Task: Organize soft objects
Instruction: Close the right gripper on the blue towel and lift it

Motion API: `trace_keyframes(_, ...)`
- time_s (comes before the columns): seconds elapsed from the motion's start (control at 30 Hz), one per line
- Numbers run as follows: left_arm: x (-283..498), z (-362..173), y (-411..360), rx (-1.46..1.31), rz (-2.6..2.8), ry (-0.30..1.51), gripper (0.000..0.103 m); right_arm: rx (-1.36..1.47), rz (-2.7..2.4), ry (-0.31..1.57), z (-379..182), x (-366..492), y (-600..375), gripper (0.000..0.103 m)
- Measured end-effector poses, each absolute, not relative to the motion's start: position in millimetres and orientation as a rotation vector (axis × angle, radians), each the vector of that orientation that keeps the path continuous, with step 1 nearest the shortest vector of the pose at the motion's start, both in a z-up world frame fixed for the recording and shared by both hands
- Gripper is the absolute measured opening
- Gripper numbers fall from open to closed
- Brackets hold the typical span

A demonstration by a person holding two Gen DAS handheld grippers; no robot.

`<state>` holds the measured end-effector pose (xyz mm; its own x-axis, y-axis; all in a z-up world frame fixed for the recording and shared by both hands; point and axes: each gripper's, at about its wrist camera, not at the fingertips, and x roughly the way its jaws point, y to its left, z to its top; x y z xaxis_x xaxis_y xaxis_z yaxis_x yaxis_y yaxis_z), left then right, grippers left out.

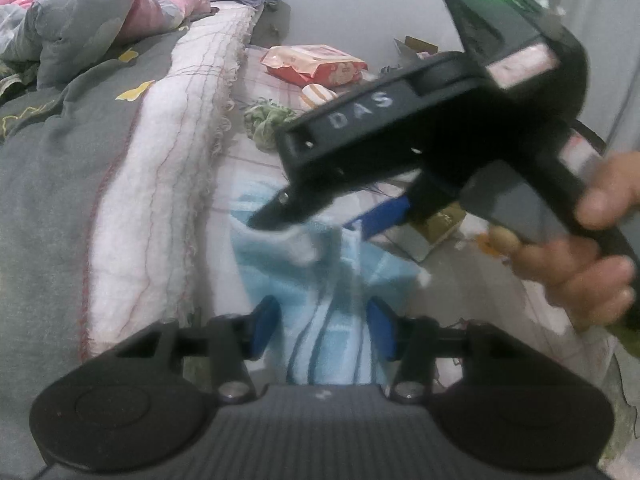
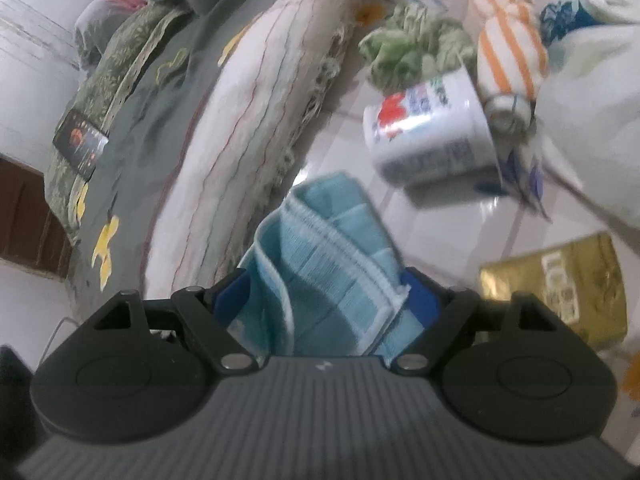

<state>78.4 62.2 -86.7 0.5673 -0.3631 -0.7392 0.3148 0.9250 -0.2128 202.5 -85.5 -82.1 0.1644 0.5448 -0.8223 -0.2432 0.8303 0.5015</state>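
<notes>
Underneath, checked sheet point(image 1: 256, 152); blue towel point(image 2: 320, 264) between both parted claws, left claw point(image 1: 324, 332), right claw point(image 2: 326, 300).

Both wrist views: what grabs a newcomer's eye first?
The light blue towel on the floor beside the bedding, bunched between the right tool's spread blue fingers. In the left view, that same black tool fills the upper right, a hand on its grip. Behind sit a white can and an orange-striped cloth.
</notes>
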Motion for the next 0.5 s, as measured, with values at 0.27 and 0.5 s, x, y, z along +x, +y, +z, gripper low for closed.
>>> trace_keyframes(0.27,82,-89,56,-0.072,-0.4,0.854,0.05,0.319,0.617,1.291,-85,183,-85,0.053)
trace_keyframes(0.5,75,-79,53,-0.08,-0.421,0.828,0.047,0.442,0.625,1.279,-83,177,-103,0.028)
